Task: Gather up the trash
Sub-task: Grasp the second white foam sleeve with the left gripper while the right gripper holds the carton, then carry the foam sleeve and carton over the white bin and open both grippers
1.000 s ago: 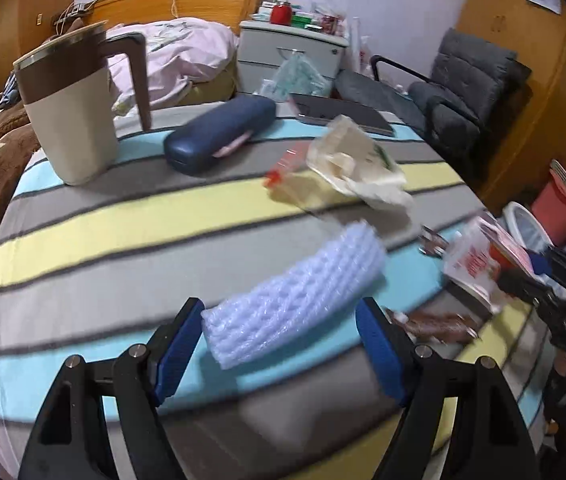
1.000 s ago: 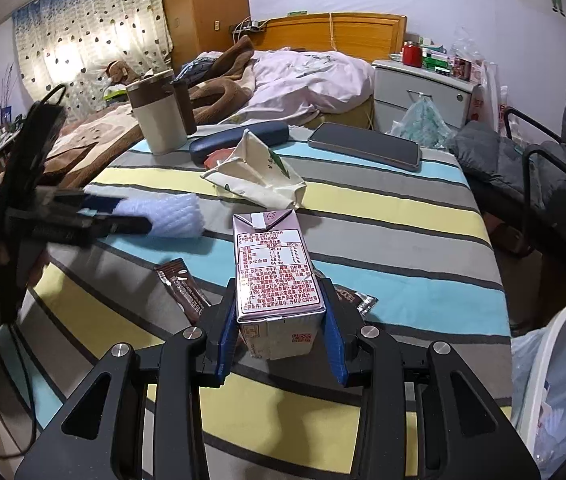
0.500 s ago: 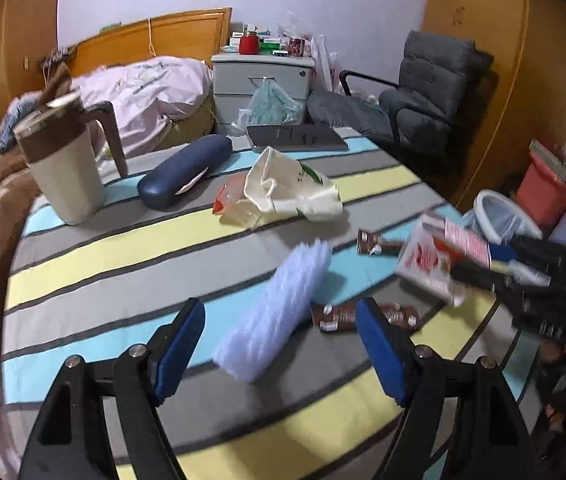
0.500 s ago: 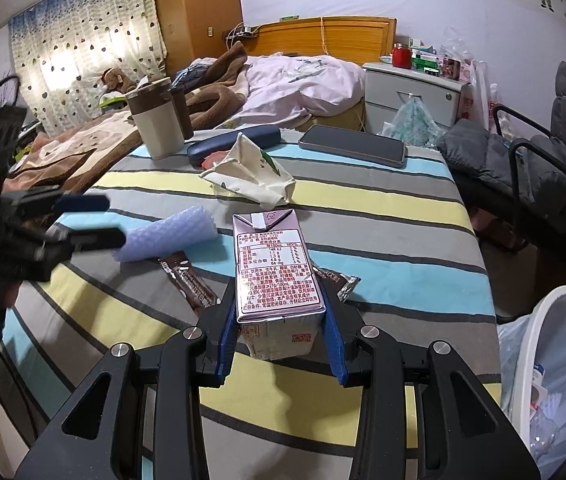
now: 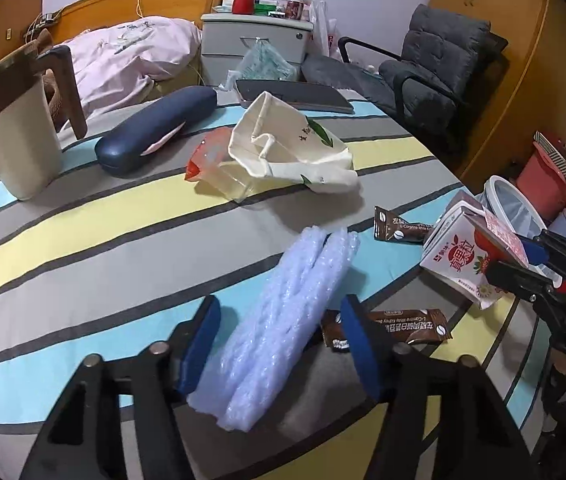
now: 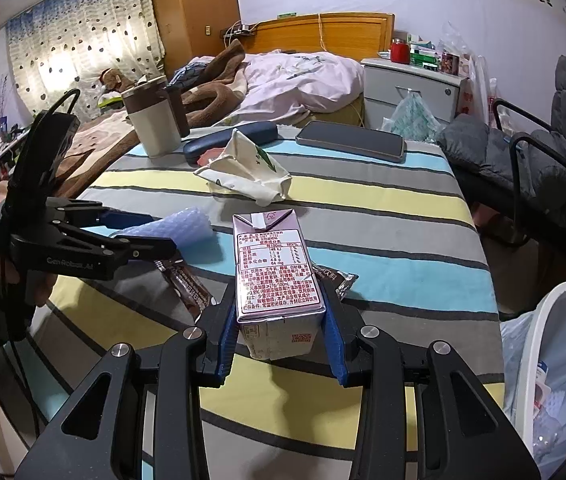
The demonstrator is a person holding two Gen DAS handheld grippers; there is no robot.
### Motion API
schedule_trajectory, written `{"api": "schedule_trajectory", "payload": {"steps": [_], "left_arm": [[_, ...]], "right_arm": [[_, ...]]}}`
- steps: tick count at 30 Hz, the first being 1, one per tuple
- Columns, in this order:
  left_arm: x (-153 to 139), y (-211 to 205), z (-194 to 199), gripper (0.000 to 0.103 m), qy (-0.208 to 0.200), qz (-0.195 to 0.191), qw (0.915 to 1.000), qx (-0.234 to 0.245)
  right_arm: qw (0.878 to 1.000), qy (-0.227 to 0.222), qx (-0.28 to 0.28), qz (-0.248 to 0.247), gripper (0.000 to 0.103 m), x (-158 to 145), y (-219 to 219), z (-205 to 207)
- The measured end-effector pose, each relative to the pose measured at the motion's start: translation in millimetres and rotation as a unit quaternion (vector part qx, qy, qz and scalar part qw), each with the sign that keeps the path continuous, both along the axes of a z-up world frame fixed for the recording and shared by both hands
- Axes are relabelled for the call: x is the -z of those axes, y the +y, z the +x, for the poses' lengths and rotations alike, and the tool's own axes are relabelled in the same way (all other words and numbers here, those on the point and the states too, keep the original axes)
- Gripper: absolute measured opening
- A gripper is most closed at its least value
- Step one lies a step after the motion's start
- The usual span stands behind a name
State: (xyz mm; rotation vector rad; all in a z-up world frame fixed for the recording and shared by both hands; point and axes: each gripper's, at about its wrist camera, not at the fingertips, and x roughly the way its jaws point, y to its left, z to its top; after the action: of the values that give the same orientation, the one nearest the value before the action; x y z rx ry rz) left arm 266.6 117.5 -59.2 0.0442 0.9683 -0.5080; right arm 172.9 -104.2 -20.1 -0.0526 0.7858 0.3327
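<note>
Trash pickup on the striped tablecloth (image 5: 83, 240)
Right gripper (image 6: 279, 336) clamps the milk carton (image 6: 275, 264); left gripper (image 5: 279, 344), jaws just narrowing, straddles the bubble wrap roll (image 5: 283, 328), unclenched, wrapper (image 5: 403, 328) at three o'clock.

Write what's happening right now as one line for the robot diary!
left gripper: jaws just closing around bubble wrap roll, not yet pinched | right gripper: holding milk carton | bin: beside table

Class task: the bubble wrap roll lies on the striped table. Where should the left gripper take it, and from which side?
Grip the bubble wrap roll at its near end, across its narrow width, coming from above. It lies lengthwise between the left gripper's blue pads, whose jaws have just been closing without yet clearly squeezing it.
</note>
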Motion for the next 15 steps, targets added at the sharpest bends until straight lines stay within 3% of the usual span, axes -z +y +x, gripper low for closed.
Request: {"api": "schedule_trajectory", "payload": {"steps": [2,6,15], "left_arm": [[1.7,-2.0,-1.0,0.041,0.005,-0.003,1.0,0.005],[0.9,-4.3,-4.8,0.031,0.003,0.006,1.0,-0.005],[-8.1,-1.4,-21.5,0.027,-0.011,0.002,0.9993,-0.035]], "right_arm": [[1.0,0.001,0.001,0.001,0.04,0.1,-0.5,-0.2],[1.0,-0.001,0.0,0.001,0.04,-0.6,-1.0,-1.3],[1.0,-0.01,0.002,-0.003,0.04,-3.6,-1.8,-5.4]]}}
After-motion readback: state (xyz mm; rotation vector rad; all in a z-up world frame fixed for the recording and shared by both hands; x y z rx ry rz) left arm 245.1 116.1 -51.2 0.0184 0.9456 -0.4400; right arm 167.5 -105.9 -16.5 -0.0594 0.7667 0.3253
